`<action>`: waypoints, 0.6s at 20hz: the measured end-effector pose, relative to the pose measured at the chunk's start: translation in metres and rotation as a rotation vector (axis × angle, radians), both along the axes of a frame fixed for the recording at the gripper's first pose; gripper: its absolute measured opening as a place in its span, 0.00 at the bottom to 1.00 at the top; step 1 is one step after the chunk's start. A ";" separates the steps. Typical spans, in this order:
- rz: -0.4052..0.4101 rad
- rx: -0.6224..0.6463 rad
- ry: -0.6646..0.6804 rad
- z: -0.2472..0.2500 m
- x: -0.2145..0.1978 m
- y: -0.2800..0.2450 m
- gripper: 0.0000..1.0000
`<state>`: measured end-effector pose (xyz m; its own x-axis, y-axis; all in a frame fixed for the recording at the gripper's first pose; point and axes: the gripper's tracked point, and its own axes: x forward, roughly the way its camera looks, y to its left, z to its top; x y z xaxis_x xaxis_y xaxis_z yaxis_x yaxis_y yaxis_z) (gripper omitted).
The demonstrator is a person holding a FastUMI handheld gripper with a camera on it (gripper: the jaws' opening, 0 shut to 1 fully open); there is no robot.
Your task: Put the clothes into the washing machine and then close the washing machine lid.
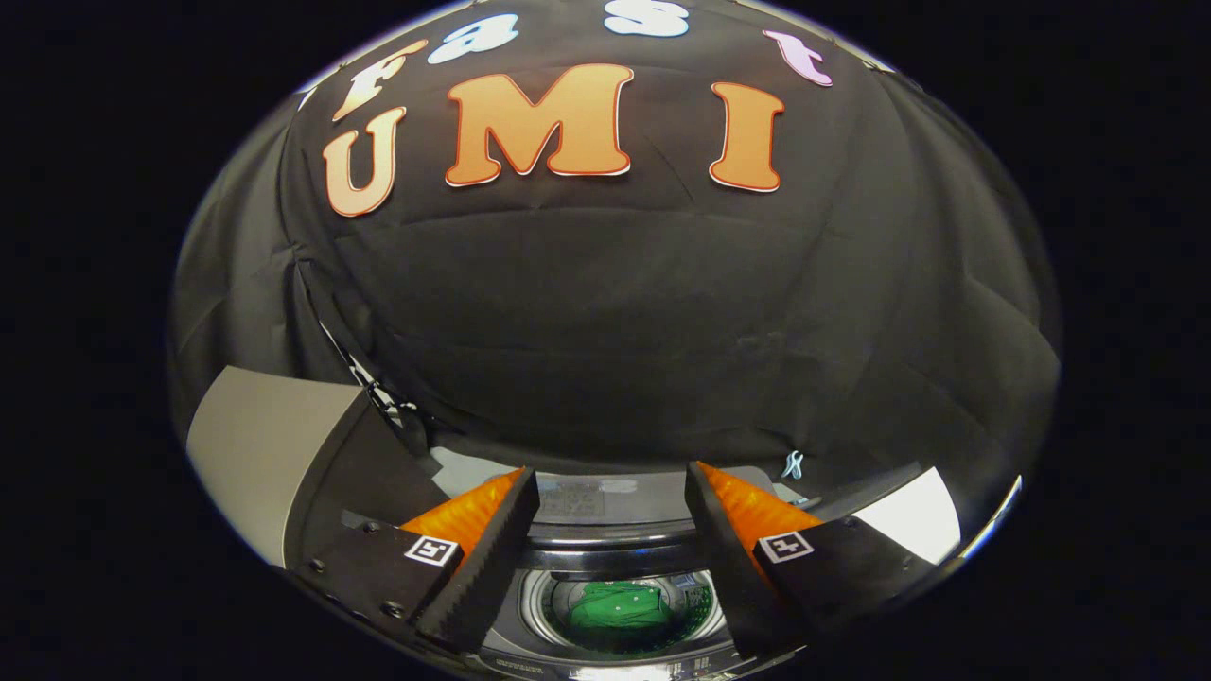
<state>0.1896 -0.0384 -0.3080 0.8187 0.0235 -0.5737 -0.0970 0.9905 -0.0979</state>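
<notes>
Item: clothes (617,605), one green garment, soft and crumpled, lying low in the drum (558,605) of the washing machine (605,544); it sits below and between my tongs (611,492), past the finger roots rather than ahead of the tips. Drum: round, polished metal wall with a ribbed sheen, ringed by a dark glossy collar. Machine top: grey, smooth, with a pale panel just beyond the opening. Lid (265,445): I take the flat grey slab standing up to the left of the left finger to be it, raised; by that reading it lies nearer the left finger, and the closing move would turn on reaching across to that side. Tongs: fingers (492,549) apart, nothing between them, inner faces toothed, wedge-shaped towards the tips. Beyond: black cloth wall (605,331), matte, creased, hanging behind the machine.
</notes>
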 end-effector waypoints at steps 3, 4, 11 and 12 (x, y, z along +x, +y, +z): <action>0.000 0.002 0.010 -0.006 -0.015 -0.002 1.00; -0.002 0.005 0.016 -0.009 -0.020 -0.002 1.00; -0.037 0.002 0.145 -0.065 -0.073 -0.018 0.99; -0.045 0.006 0.172 -0.077 -0.082 -0.020 1.00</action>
<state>0.1077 -0.0586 -0.3847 0.7091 -0.0071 -0.7051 -0.0675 0.9947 -0.0779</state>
